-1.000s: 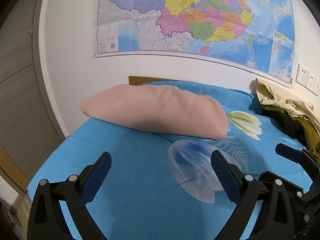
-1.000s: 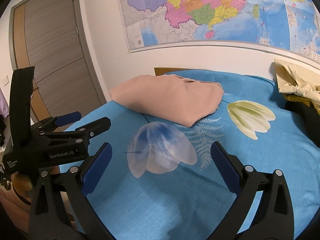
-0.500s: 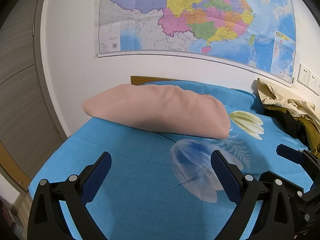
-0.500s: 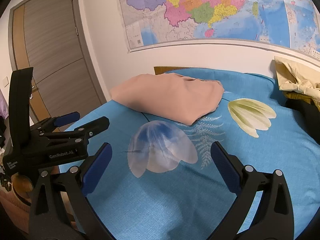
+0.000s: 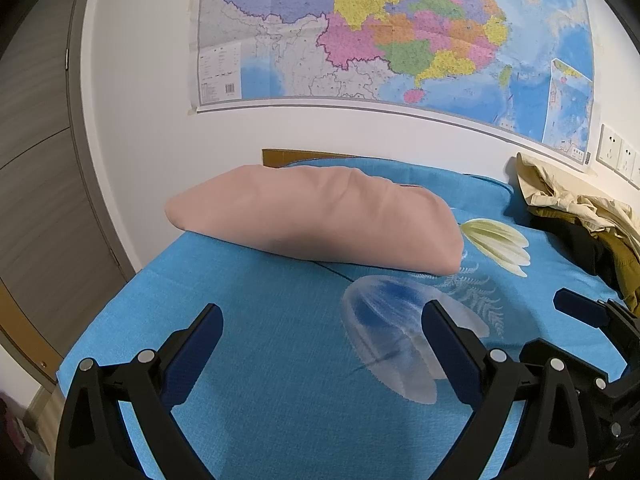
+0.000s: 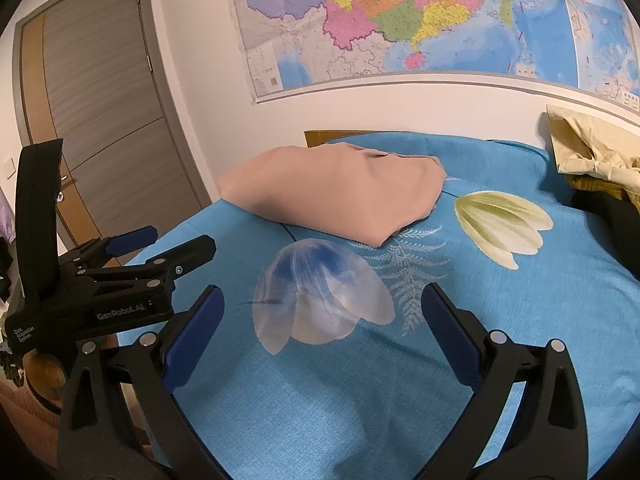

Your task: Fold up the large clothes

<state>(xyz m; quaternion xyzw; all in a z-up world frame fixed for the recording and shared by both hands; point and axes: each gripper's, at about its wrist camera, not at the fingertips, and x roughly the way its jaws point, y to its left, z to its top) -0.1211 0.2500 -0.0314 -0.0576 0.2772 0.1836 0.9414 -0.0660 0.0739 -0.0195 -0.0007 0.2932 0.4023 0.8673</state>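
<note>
A folded peach-pink garment (image 5: 320,220) (image 6: 340,196) lies at the far left part of the bed, on the blue flowered sheet (image 5: 280,340) (image 6: 520,320). My left gripper (image 5: 320,332) hovers open over the sheet, well short of the garment, with nothing between its fingers. My right gripper (image 6: 320,320) is open too, empty, over the printed pale flower (image 6: 324,296). In the right wrist view the left gripper (image 6: 160,248) shows at the left, its fingers apart. A heap of cream, olive and black clothes (image 5: 580,220) (image 6: 592,168) lies at the bed's far right.
A big wall map (image 5: 380,32) hangs behind the bed. A grey-brown door (image 6: 100,120) stands at the left. Wall sockets (image 5: 618,156) sit right of the map. A wooden headboard corner (image 5: 288,157) peeks behind the garment. The sheet's near left edge (image 5: 100,320) drops off.
Both grippers have drifted slightly; the bed and garment shift a little down and right in the left view. Both stay open and empty. The clothes have not moved.
</note>
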